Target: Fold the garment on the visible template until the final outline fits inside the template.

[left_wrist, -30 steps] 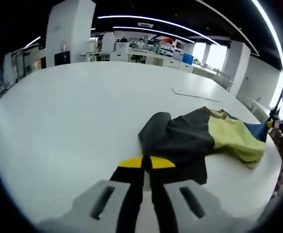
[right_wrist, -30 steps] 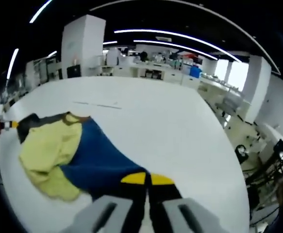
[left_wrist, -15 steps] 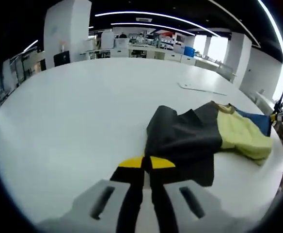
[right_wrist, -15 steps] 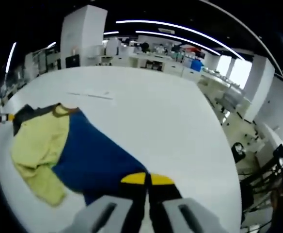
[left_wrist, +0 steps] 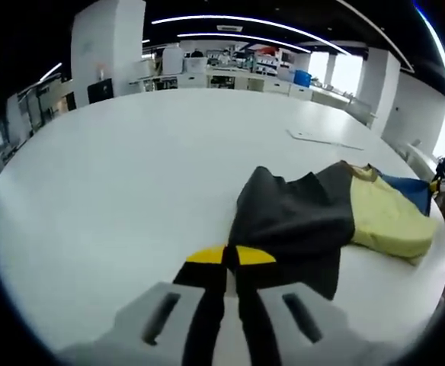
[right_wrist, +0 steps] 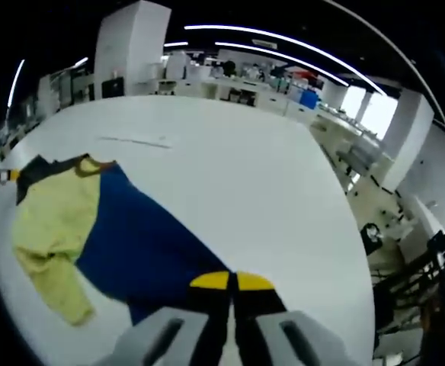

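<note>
Two gripper-mounted fisheye views facing each other's ends of one garment on a white table.

Left gripper view: low over the table (left_wrist: 93, 175), looking forward along the left gripper (left_wrist: 230, 263), close behind the dark end of the garment (left_wrist: 299, 221), toward distant office shelving. Right gripper view: similarly low and close, looking along the right gripper (right_wrist: 232, 280) over the blue end of the same garment (right_wrist: 131, 244). Shared by both: the garment's yellow middle, the tabletop, a thin flat template (left_wrist: 321, 139) beyond, the ceiling light strips.

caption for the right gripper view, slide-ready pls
Right gripper, fingers closed on the blue edge of a blue, yellow and grey garment spread on a white table.
</note>
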### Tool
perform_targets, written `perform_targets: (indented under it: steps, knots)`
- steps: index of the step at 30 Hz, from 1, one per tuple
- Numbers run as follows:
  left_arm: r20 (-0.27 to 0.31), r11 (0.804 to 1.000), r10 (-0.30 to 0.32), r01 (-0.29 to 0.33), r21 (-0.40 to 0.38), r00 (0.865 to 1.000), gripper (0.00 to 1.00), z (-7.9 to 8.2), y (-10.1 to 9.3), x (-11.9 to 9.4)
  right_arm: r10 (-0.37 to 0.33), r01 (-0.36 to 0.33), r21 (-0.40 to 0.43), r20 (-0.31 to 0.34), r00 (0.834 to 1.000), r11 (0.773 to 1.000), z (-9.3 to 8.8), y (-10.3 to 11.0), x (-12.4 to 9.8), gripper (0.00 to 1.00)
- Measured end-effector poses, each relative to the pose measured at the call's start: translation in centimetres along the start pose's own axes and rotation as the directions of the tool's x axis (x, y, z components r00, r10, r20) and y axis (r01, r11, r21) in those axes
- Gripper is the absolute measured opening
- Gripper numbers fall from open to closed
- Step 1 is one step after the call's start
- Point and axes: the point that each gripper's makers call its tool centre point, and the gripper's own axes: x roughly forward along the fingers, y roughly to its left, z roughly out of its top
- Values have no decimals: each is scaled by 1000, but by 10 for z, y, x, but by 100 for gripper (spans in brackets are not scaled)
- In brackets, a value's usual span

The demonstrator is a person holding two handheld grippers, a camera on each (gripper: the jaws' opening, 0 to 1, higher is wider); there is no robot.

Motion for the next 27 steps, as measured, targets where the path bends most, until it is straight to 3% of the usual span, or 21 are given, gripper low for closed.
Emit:
perform_targets:
  steps: [3,5,9,12,19,22,27]
  knots:
    - [4,1000,-1,1,26,1000,5,-3,-3,-4,6,-6,32,7,1000,999,-1,3,-3,0]
    - [13,999,-8,7,42,1000,12,-3,-5,-8,15,-17,76,20,1000,997,-1,4,-3,7]
    - [43,999,-20,19,40,999,29,-4,-11,-18,8,-8,84,7,1000,996,-7,7,-9,24]
    - [59,999,-32,30,45,998,40,-4,-16,-22,12,-12,116,4,1000,993,-14,11,-14,31]
    - [91,997,-56,51,53,994,62,-8,-26,-36,20,-14,168,-30,999,986,-43,30,-26,34]
    - [102,996,-70,64,57,992,67,-12,-32,-46,19,-15,192,-18,1000,981,-47,30,-25,35]
    - [120,993,-99,90,78,988,74,-13,-38,-54,50,-51,160,13,999,986,-48,50,-34,35]
